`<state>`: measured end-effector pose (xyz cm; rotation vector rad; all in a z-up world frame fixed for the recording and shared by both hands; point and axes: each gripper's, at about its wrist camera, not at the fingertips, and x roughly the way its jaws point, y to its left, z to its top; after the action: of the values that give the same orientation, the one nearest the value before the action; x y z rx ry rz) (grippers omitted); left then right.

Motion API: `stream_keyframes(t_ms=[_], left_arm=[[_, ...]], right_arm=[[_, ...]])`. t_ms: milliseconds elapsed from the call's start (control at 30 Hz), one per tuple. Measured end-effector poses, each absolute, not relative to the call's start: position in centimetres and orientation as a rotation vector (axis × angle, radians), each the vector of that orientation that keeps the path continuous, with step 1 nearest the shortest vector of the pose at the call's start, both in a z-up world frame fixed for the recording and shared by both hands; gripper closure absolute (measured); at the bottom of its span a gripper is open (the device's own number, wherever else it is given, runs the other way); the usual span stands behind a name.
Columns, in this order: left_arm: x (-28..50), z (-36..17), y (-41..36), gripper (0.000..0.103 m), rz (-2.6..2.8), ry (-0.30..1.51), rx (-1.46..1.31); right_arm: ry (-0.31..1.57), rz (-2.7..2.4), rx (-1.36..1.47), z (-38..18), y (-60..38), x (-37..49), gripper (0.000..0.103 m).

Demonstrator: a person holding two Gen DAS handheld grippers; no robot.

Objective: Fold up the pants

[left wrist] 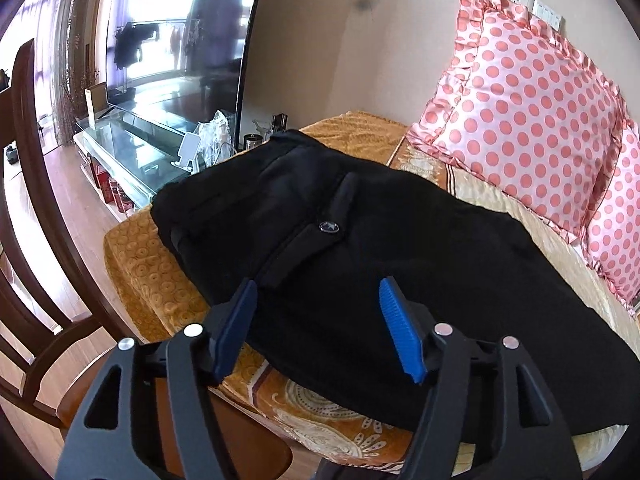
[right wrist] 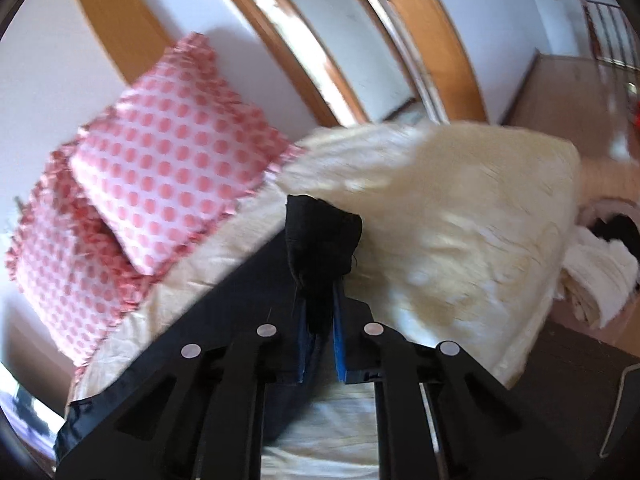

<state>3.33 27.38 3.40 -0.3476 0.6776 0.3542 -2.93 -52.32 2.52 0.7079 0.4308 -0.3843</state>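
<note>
**Pants flat on sofa, right claw pinching a bunch of them, left claw spread above**

Edges / room: black pants (left wrist: 360,248) lie spread over the sofa seat (left wrist: 160,280), waist end toward the far seat corner, near edge close to the seat's front edge. Left claw (left wrist: 320,320) hangs over the near edge of the pants, blue pads (left wrist: 400,332) well apart, nothing between them. Bare seat shows left of the pants and at the far corner. Right claw (right wrist: 322,320) is pressed together on a bunched fold of the pants (right wrist: 320,236); the fabric sticks up past the fingertips, and more of it runs off to the lower left.

Materials: pants are matte black cloth with a flap and one shiny round button (left wrist: 329,227). Seat cover is golden-brown, plush, ring pattern, with a paisley border at the front. Further back is a pale cream sheet (left wrist: 500,204), wrinkled. Right view is motion-blurred.

Around: two pink polka-dot pillows (left wrist: 532,120) with ruffled edges lean on the wall just beside the pants. Glass TV stand (left wrist: 132,148) with TV (left wrist: 184,32) stands past the far end of the sofa. Dark wooden chair (left wrist: 40,280) is close on the left. In the right view a cream fluffy blanket (right wrist: 460,220) is heaped just behind the pinched fabric.
</note>
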Motion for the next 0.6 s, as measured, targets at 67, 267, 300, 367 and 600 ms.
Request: stream_keyframes(t_ms=[67, 267, 300, 367, 600], left_arm=[[3.5, 3.1, 27.2, 0.036, 0.355, 0.682, -0.334], [3.6, 2.6, 26.6, 0.03, 0.353, 0.679, -0.309], [3.7, 2.6, 26.6, 0.029, 0.352, 0.679, -0.309], [3.6, 2.5, 26.5, 0.027, 0.35, 0.677, -0.309], [3.3, 2.3, 26.5, 0.024, 0.337, 0.662, -0.324]], right_arm=[[0.404, -0.312, 0.695, 4.1, -51.0, -2.1, 0.092], [0.349, 0.05, 0.64, 9.8, -41.7, 3.3, 0.092], [0.353, 0.129, 0.629, 10.6, -39.3, 4.5, 0.092], [0.366, 0.279, 0.611, 11.6, -34.4, 6.5, 0.092], [0.709, 0.712, 0.393, 6.7, -13.1, 12.1, 0.092]])
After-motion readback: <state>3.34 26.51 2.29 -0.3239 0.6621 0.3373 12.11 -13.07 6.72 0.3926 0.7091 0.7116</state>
